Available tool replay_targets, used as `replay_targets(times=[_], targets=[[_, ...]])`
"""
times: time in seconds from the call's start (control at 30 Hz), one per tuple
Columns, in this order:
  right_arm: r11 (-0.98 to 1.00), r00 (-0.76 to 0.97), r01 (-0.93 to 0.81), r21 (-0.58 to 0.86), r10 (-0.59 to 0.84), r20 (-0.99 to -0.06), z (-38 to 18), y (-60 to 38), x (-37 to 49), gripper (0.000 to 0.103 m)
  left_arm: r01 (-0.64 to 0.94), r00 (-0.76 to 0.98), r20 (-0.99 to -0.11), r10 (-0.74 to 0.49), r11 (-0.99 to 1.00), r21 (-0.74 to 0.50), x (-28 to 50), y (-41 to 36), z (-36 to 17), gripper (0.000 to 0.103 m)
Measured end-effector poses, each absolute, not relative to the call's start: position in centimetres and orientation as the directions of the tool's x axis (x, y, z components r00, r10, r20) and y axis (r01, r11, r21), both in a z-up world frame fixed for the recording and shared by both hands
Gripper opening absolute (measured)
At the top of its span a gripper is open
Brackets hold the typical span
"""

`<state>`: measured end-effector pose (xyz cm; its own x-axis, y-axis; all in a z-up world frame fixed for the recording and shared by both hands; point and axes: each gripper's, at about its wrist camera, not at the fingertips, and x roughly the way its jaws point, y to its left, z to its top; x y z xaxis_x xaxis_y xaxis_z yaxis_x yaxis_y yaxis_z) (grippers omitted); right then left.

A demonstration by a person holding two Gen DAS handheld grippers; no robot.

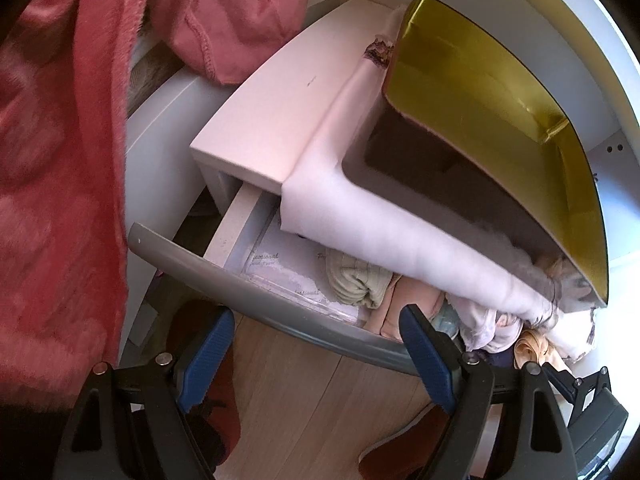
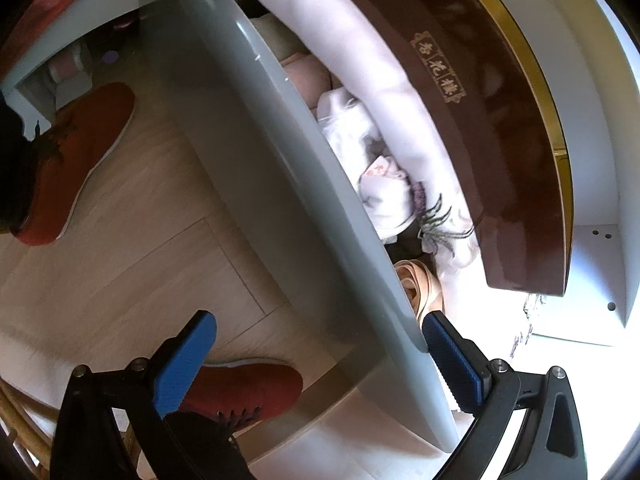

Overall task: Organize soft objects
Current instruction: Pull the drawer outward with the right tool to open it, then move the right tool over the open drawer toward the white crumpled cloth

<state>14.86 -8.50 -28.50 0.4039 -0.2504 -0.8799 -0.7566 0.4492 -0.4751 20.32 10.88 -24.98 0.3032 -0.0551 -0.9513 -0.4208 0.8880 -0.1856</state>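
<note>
A grey-fronted drawer (image 1: 280,288) stands pulled out, with rolled soft items inside: a pale green roll (image 1: 356,280), a peach roll (image 1: 404,300) and white bundles (image 2: 352,132). A folded white cloth (image 1: 360,204) overhangs the drawer from the cabinet top. A pink fuzzy garment (image 1: 52,160) hangs at the left. My left gripper (image 1: 316,356) is open; one finger is in front of the drawer front and the other reaches over its rim. My right gripper (image 2: 320,364) is open astride the drawer front (image 2: 280,160), with nothing pinched.
A brown box with a gold inside (image 1: 500,100) sits on the white cloth, on the white cabinet top (image 1: 272,104). A person's red shoes (image 2: 80,152) stand on the wooden floor (image 2: 140,240) below the drawer. White shelf walls (image 2: 600,160) close in the right side.
</note>
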Motion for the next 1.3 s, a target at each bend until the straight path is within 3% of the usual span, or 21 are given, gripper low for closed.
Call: replay_targets(times=[0.63, 1.3], targets=[[0.410, 0.341, -0.796, -0.446, -0.305, -0.889, -29.5, -7.8, 13.7, 0.103, -0.428, 0.194, -0.980, -0.035, 0.896, -0.117, 20.2, 10.7, -25.3, 0.087], [0.447, 0.177, -0.835, -0.321, -0.334, -0.926, -29.3, -7.0, 15.6, 0.103, -0.438, 0.095, -0.995, -0.017, 0.897, -0.057, 24.2, 9.1, -26.3, 0.087]])
